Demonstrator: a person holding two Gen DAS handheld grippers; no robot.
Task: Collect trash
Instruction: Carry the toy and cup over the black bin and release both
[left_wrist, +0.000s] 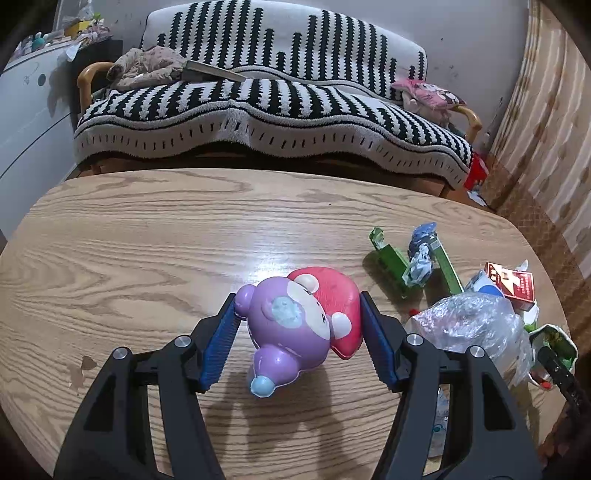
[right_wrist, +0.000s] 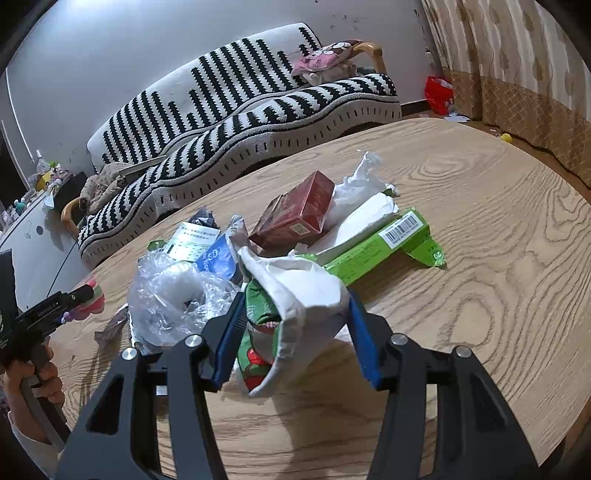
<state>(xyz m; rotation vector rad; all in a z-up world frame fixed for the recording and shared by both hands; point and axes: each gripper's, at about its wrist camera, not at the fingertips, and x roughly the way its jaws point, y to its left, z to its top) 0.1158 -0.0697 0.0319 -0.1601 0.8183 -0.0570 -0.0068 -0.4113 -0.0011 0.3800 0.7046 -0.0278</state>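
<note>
My left gripper (left_wrist: 297, 319) is shut on a purple and red bear-shaped toy container (left_wrist: 299, 325), held just above the wooden table (left_wrist: 147, 240). My right gripper (right_wrist: 295, 321) is shut on a torn white and green snack carton (right_wrist: 295, 295) at the near edge of the trash pile. The pile holds a crumpled clear plastic bag (right_wrist: 170, 295), a red box (right_wrist: 299, 214), a long green box (right_wrist: 380, 240), white tissue (right_wrist: 362, 184) and a blue and white wrapper (right_wrist: 218, 254). In the left wrist view the pile lies at the right: the plastic bag (left_wrist: 476, 321), the red box (left_wrist: 511, 282), green boxes (left_wrist: 391, 258).
A black and white striped sofa (left_wrist: 277, 103) stands beyond the table's far edge, with clothes and a pink cushion (left_wrist: 428, 94) on it. Curtains (right_wrist: 517, 55) hang at the right. A red bag (right_wrist: 437, 94) lies on the floor. A white cabinet (left_wrist: 26, 122) stands at the left.
</note>
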